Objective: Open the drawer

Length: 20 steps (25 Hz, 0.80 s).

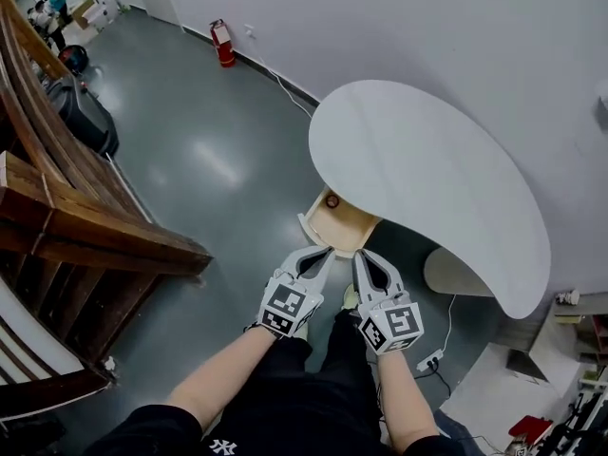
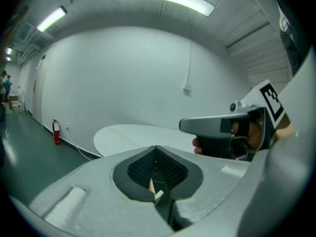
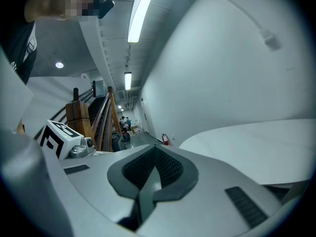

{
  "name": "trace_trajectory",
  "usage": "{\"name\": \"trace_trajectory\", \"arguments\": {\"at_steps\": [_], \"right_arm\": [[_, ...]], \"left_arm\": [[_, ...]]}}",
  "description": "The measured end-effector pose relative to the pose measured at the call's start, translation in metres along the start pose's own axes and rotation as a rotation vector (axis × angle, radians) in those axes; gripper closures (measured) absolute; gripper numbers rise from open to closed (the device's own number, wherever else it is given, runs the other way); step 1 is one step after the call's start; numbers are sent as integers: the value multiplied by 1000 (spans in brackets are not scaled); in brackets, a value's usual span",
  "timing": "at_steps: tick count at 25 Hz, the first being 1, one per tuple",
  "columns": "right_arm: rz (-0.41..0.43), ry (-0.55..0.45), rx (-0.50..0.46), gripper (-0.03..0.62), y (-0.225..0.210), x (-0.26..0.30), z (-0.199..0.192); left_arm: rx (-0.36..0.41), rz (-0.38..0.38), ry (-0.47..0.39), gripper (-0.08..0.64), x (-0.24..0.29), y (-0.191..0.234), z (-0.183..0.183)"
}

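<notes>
A light wooden drawer (image 1: 321,233) stands pulled out from under the white curved tabletop (image 1: 427,169), with a small red thing (image 1: 332,200) inside. Both grippers are held up side by side in front of the person, above the drawer's front and touching nothing. My left gripper (image 1: 328,254) is shut and empty; its ribbed pads (image 2: 148,168) meet, with only a thin slit between them. My right gripper (image 1: 360,255) is shut too, pads (image 3: 163,169) together, nothing held. The right gripper (image 2: 232,131) also shows in the left gripper view, over the tabletop (image 2: 138,135).
A wooden staircase (image 1: 85,217) fills the left side, with a black bag (image 1: 87,117) by it. A red fire extinguisher (image 1: 224,44) stands against the white wall. The table's rounded base (image 1: 456,274) and a power strip (image 1: 429,359) sit at the lower right on the grey floor.
</notes>
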State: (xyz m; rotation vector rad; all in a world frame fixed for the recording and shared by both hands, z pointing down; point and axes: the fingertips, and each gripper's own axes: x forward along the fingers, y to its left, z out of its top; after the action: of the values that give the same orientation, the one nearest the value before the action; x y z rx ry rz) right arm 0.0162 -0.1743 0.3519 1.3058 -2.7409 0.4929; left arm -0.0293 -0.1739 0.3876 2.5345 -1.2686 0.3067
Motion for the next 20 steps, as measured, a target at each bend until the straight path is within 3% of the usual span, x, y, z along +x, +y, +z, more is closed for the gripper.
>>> {"name": "trace_trajectory", "arguments": {"at_steps": [9, 20], "right_arm": [[7, -56, -43, 577, 16, -10, 59], [12, -85, -82, 577, 25, -12, 101]], "left_arm": [[-5, -8, -97, 549, -28, -18, 78], [6, -30, -161, 551, -40, -33, 131]]}}
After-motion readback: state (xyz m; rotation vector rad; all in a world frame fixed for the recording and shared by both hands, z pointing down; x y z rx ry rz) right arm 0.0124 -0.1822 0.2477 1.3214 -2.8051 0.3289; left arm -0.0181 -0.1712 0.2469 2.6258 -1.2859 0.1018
